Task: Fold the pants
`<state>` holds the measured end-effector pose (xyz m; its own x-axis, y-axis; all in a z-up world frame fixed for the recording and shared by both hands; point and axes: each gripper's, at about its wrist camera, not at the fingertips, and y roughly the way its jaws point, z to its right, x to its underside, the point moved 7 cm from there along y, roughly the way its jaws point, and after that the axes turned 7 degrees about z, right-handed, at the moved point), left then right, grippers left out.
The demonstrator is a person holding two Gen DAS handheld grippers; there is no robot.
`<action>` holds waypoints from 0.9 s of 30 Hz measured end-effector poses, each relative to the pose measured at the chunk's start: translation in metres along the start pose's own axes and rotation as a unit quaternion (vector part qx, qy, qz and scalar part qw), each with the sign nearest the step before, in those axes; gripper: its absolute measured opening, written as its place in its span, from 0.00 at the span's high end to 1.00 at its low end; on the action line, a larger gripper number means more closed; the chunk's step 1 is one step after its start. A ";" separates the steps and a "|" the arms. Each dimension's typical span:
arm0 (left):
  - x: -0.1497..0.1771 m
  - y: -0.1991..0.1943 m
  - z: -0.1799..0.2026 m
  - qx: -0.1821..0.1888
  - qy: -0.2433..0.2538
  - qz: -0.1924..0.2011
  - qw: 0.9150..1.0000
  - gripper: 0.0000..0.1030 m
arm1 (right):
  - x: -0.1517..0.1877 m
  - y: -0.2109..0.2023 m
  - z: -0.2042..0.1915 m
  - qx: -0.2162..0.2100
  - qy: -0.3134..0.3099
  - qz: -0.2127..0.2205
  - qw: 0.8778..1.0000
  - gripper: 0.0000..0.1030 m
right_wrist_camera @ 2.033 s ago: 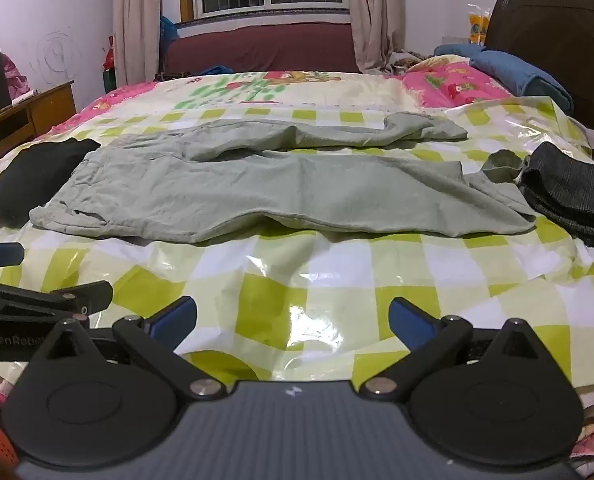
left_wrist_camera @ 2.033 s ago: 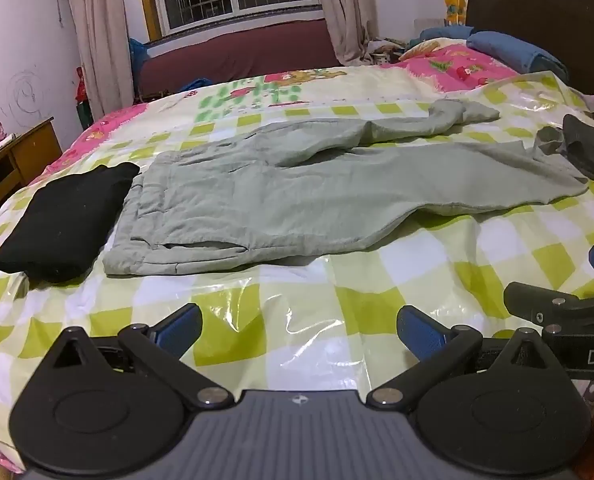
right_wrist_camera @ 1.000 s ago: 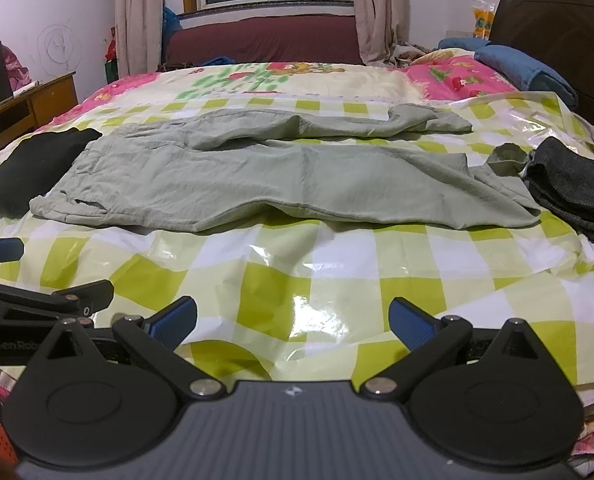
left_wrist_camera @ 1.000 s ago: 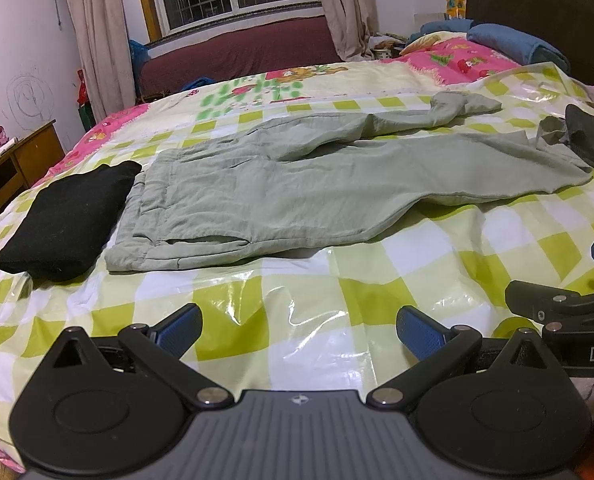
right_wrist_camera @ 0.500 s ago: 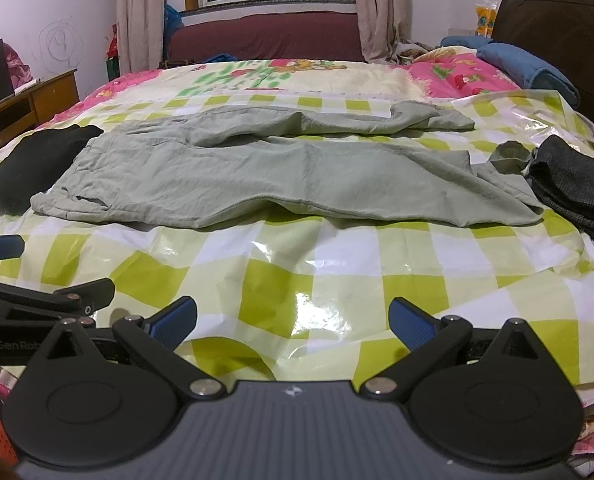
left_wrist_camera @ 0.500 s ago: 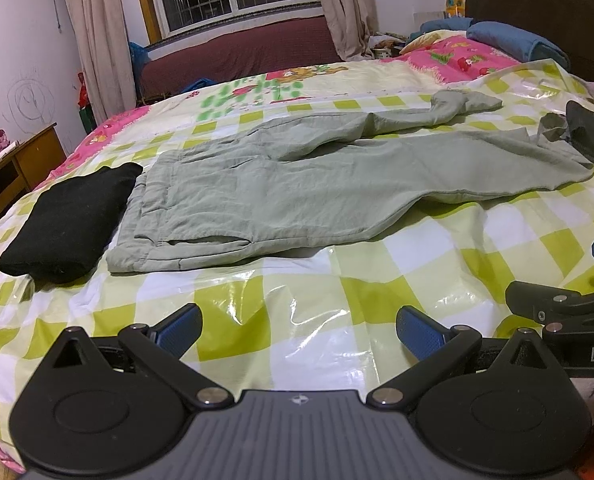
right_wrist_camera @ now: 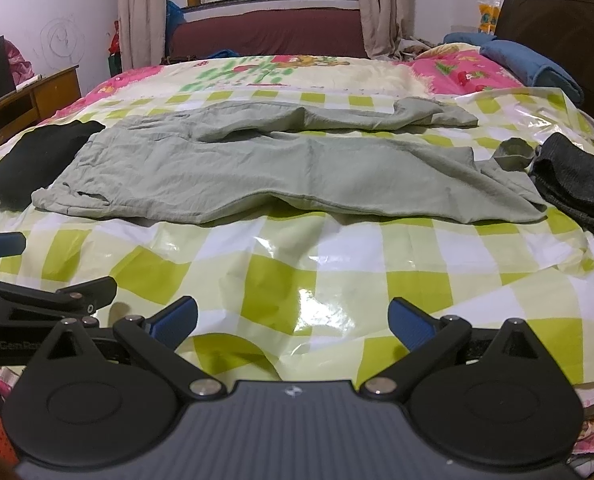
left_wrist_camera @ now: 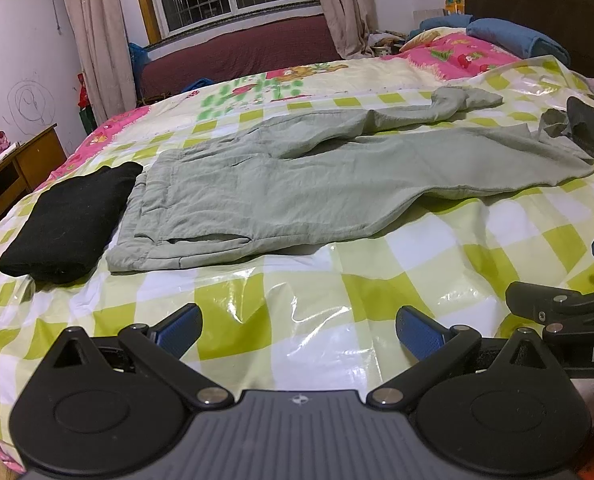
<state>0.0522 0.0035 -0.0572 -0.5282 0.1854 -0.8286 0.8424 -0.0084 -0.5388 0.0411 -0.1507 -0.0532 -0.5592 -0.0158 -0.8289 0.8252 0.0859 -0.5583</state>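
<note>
Both grippers have edged slightly nearer the bed over two seconds, so the pants (left_wrist_camera: 317,184) sit a little larger in view. Left gripper (left_wrist_camera: 299,330) and right gripper (right_wrist_camera: 293,320) hover side by side over the near edge of the green-checked sheet (right_wrist_camera: 281,280), jaws spread wide and holding nothing. Pale green pants lie flat across the bed, waistband at the left, legs running right, unfolded. A folded black garment (left_wrist_camera: 69,220) touches the waistband; dark grey clothes (right_wrist_camera: 577,184) lie by the leg ends.

Dim warm light, plastic sheet (right_wrist_camera: 321,316) glare, fisheye edges
</note>
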 end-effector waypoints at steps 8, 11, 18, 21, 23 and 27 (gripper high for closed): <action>0.004 0.004 -0.001 -0.002 0.002 -0.003 1.000 0.00 | 0.001 0.002 -0.003 -0.003 -0.005 -0.004 1.000 0.04; 0.003 0.006 -0.003 -0.005 0.000 -0.002 1.000 0.00 | 0.000 0.003 -0.005 -0.006 -0.008 -0.004 1.000 0.04; -0.006 0.018 -0.031 -0.023 -0.016 0.006 1.000 0.00 | -0.018 0.018 -0.025 -0.030 -0.031 0.007 0.999 0.04; -0.011 0.031 -0.058 -0.050 -0.023 0.009 0.998 0.00 | -0.032 0.031 -0.041 -0.042 -0.060 0.020 0.997 0.06; -0.012 0.043 -0.081 -0.067 -0.038 0.004 0.997 0.00 | -0.040 0.041 -0.051 -0.053 -0.076 0.026 0.995 0.06; -0.015 0.074 -0.119 -0.090 -0.072 -0.005 0.993 0.00 | -0.055 0.071 -0.074 -0.083 -0.102 0.022 0.991 0.17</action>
<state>0.1348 0.1173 -0.0666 -0.5355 0.0430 -0.8435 0.8358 0.1706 -0.5219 0.1246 -0.0697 -0.0449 -0.4811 -0.2084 -0.8515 0.8141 0.2543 -0.5222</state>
